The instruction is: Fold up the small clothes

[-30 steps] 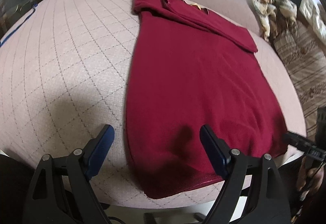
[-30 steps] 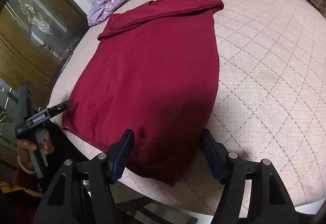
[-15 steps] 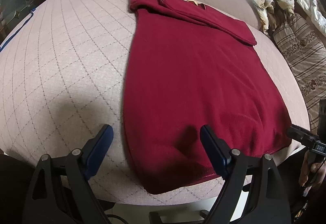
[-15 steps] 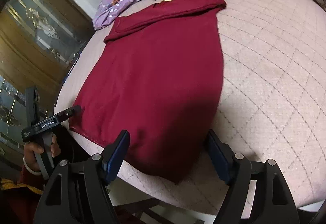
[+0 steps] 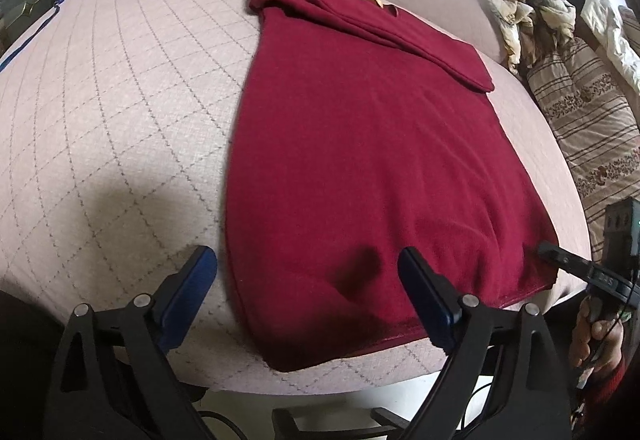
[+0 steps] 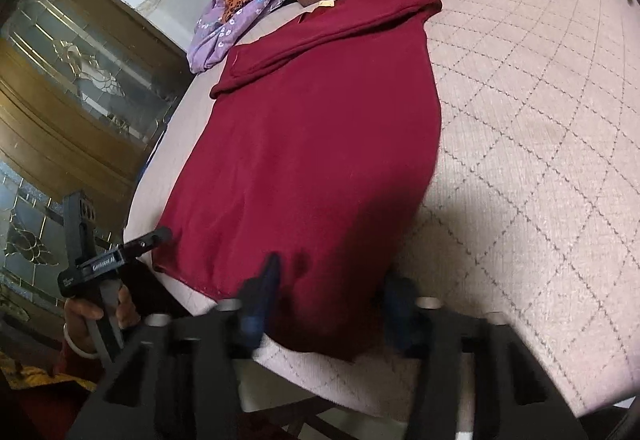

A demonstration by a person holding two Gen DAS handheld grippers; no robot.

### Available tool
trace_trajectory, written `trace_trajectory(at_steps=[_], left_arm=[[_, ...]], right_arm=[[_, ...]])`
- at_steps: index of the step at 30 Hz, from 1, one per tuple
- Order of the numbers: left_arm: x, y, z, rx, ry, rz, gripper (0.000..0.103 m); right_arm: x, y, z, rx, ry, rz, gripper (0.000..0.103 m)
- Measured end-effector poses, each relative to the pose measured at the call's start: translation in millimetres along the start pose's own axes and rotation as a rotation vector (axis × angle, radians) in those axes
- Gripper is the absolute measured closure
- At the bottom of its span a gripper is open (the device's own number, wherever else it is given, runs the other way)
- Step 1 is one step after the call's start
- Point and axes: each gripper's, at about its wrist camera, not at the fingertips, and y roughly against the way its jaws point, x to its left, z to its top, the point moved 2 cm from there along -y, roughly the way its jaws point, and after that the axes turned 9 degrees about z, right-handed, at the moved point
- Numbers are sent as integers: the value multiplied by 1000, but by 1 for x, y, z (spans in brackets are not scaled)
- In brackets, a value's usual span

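So the dark red top point(image 5: 360, 159) is spread flat on the quilted beige cushion point(image 5: 120, 99), sleeves already tucked across the far end, and both hands are going for the near hem. The right gripper point(image 6: 328, 292) has just been closing with the hem corner between its blurry fingers, though I can't tell if it's pinching yet. The left gripper point(image 5: 308, 280) hangs wide open around its corner, holding nothing, so I'd guess it has to clamp before the hem gets lifted and carried to the collar.
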Motion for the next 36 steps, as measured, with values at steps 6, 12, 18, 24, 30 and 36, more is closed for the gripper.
trace_trajectory(at_steps=[6,12,18,24,30,36], left_arm=[[11,1,8,29,48,7,93],[8,17,27,-6,26,-34,95],[-1,29,61,-100,4,-31,95],[-8,28,98,-171,7,-20,95],[-14,17,133,-212,16,-11,95],[-22,-2,167,-247,10,4,95]], right_arm=[[4,-3,2,0,-14,56,84],[19,11,22,-65,3,136,88],[33,20,53,-125,49,143,89],[41,24,86,-194,100,115,90],[37,16,120,-252,95,87,90],[33,1,155,-275,104,54,90]])
